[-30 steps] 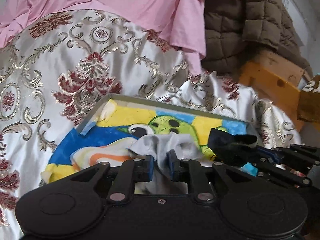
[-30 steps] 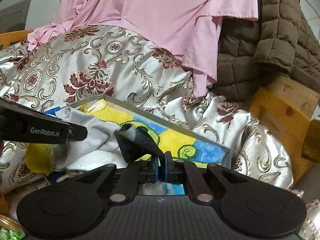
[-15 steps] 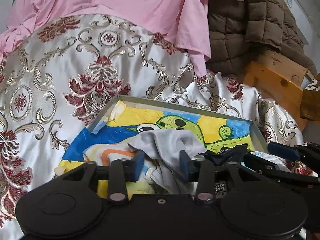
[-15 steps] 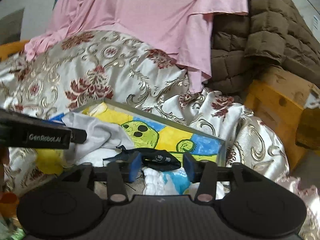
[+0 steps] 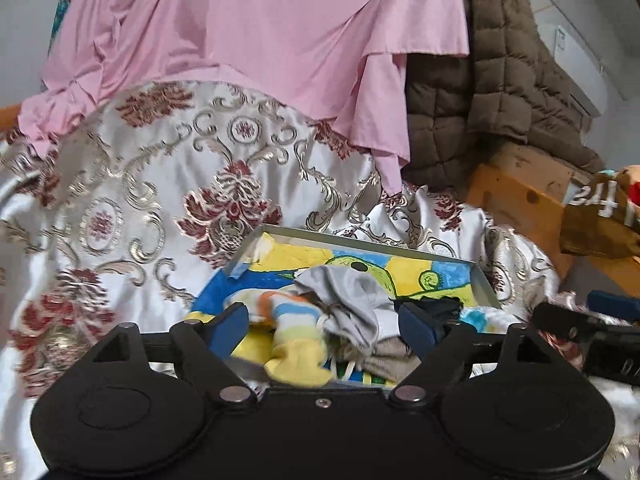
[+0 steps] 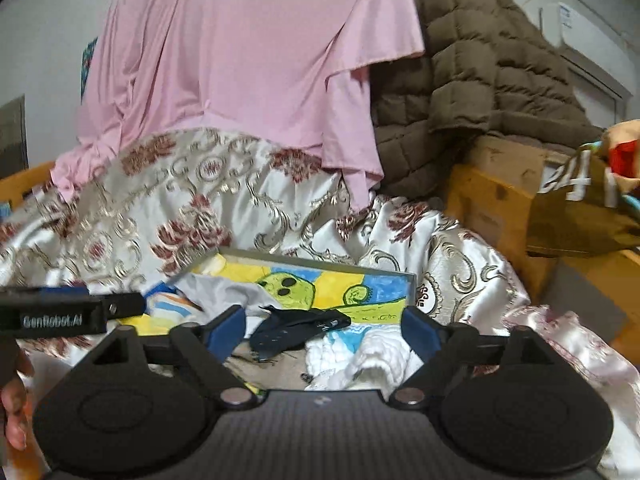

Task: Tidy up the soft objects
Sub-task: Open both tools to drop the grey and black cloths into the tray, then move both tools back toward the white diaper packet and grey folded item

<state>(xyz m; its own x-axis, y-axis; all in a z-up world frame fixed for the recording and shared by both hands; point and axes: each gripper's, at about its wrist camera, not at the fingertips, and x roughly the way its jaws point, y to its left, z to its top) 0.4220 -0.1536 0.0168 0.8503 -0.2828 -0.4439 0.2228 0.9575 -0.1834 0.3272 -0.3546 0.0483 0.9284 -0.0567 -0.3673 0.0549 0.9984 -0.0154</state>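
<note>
A shallow metal tray [image 5: 360, 239] with a yellow, blue and green cartoon lining lies on the patterned bedspread; it also shows in the right wrist view [image 6: 304, 261]. In it lie a grey cloth [image 5: 348, 296], a striped sock [image 5: 296, 332], a black sock [image 6: 296, 326] and a white fluffy cloth [image 6: 360, 356]. My left gripper [image 5: 322, 326] is open and empty above the near end of the tray. My right gripper [image 6: 322, 328] is open and empty, with the black sock lying below between its fingers. The left gripper's finger [image 6: 72, 312] shows at the left of the right wrist view.
A silver bedspread with red flowers [image 5: 160, 200] covers the bed. A pink garment [image 5: 260, 32] and a brown quilted jacket [image 5: 500, 92] hang behind. Cardboard boxes [image 6: 500, 200] and a brown bag [image 6: 580, 208] stand at the right.
Both grippers have opened wide and pulled back. The left one let go of the grey cloth and the right one let go of the black sock; both now lie in the tray.
</note>
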